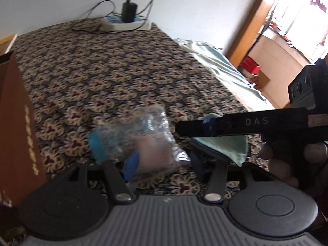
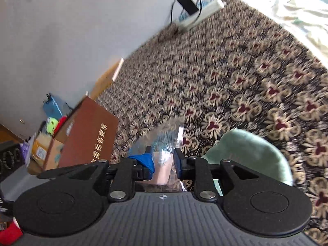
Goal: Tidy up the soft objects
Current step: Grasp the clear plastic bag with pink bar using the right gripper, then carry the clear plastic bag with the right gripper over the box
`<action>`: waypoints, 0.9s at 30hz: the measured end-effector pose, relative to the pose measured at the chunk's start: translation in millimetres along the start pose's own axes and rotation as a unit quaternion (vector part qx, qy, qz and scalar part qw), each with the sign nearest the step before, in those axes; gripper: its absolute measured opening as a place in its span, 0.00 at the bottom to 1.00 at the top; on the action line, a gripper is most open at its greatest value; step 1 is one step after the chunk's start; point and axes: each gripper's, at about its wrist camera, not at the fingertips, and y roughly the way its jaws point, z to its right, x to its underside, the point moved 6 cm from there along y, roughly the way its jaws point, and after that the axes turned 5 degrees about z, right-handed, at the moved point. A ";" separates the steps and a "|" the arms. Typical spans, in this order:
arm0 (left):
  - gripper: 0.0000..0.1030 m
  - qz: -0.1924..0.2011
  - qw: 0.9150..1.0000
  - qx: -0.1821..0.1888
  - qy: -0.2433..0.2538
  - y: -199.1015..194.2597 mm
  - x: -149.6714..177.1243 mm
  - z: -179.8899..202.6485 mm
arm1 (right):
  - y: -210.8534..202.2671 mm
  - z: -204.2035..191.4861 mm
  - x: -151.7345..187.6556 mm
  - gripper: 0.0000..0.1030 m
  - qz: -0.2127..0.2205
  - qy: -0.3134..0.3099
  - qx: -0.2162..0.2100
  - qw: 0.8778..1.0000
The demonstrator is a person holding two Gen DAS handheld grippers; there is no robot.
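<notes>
A clear plastic bag (image 1: 141, 137) with a pinkish soft item and a blue strip inside hangs just over the patterned bedspread (image 1: 114, 71). In the left wrist view my left gripper (image 1: 164, 164) is open, with the bag ahead of and between its fingers but not pinched. My right gripper (image 1: 181, 127) reaches in from the right at the bag's edge. In the right wrist view the right gripper (image 2: 163, 161) is shut on the bag (image 2: 164, 135), which sticks out past its fingertips. A folded light green cloth (image 2: 248, 153) lies right of it on the bedspread (image 2: 235, 82).
A tall brown box (image 1: 16, 123) stands at the left, close to the bag. At the wall a power strip (image 1: 127, 23) holds a black charger and cables. A pale green sheet (image 1: 215, 65) covers the bed's right side. A hand (image 1: 287, 160) holds the right gripper.
</notes>
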 end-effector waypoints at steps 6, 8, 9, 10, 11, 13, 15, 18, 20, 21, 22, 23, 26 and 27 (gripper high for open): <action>0.58 -0.020 0.998 -0.049 -0.025 3.4 8.0 -17.1 | 15.7 6.5 -5.5 0.09 -0.015 0.018 0.017 1.000; 0.58 -0.028 0.997 -0.056 -0.041 6.3 11.0 -22.6 | 21.5 5.2 -6.9 0.10 -0.022 0.014 0.019 0.999; 0.58 -0.032 0.997 -0.058 -0.051 8.9 12.7 -26.5 | 24.4 4.2 -6.4 0.11 -0.027 0.012 0.021 0.999; 0.60 -0.035 0.996 -0.058 -0.061 11.3 14.1 -30.7 | 27.6 3.7 -5.9 0.12 -0.031 0.012 0.020 0.999; 0.62 -0.037 0.995 -0.055 -0.070 12.0 15.9 -34.2 | 30.0 3.6 -5.7 0.12 -0.033 0.013 0.020 0.999; 0.64 -0.039 0.994 -0.044 -0.091 15.1 15.9 -38.5 | 33.7 2.9 -3.7 0.13 -0.036 0.017 0.016 0.999; 0.65 -0.035 0.994 -0.039 -0.097 16.0 14.0 -39.4 | 36.3 1.9 -1.8 0.14 -0.037 0.025 0.009 0.999; 0.71 -0.032 0.995 -0.041 -0.086 19.7 12.7 -35.3 | 37.0 1.4 1.3 0.15 -0.042 0.037 -0.002 0.998; 0.85 -0.035 0.995 -0.038 -0.080 24.2 13.2 -29.5 | 31.6 2.5 4.9 0.15 -0.047 0.032 -0.012 0.998; 0.85 -0.035 0.996 -0.041 -0.075 26.4 13.6 -26.0 | 28.1 1.9 7.9 0.15 -0.042 0.027 -0.013 0.999; 0.85 -0.034 0.996 -0.047 -0.066 28.1 13.4 -21.7 | 25.0 0.3 9.5 0.15 -0.036 0.020 -0.016 0.999; 0.85 -0.034 0.997 -0.050 -0.055 28.9 13.5 -18.0 | 21.8 -1.0 10.7 0.15 -0.030 0.016 -0.018 0.999; 0.84 -0.031 0.997 -0.035 -0.059 27.0 12.0 -14.2 | 9.3 -2.5 11.6 0.13 -0.013 0.017 -0.034 0.999; 0.84 -0.028 0.997 -0.029 -0.060 24.9 10.2 -12.1 | 3.7 -1.4 10.3 0.13 -0.007 0.018 -0.039 0.999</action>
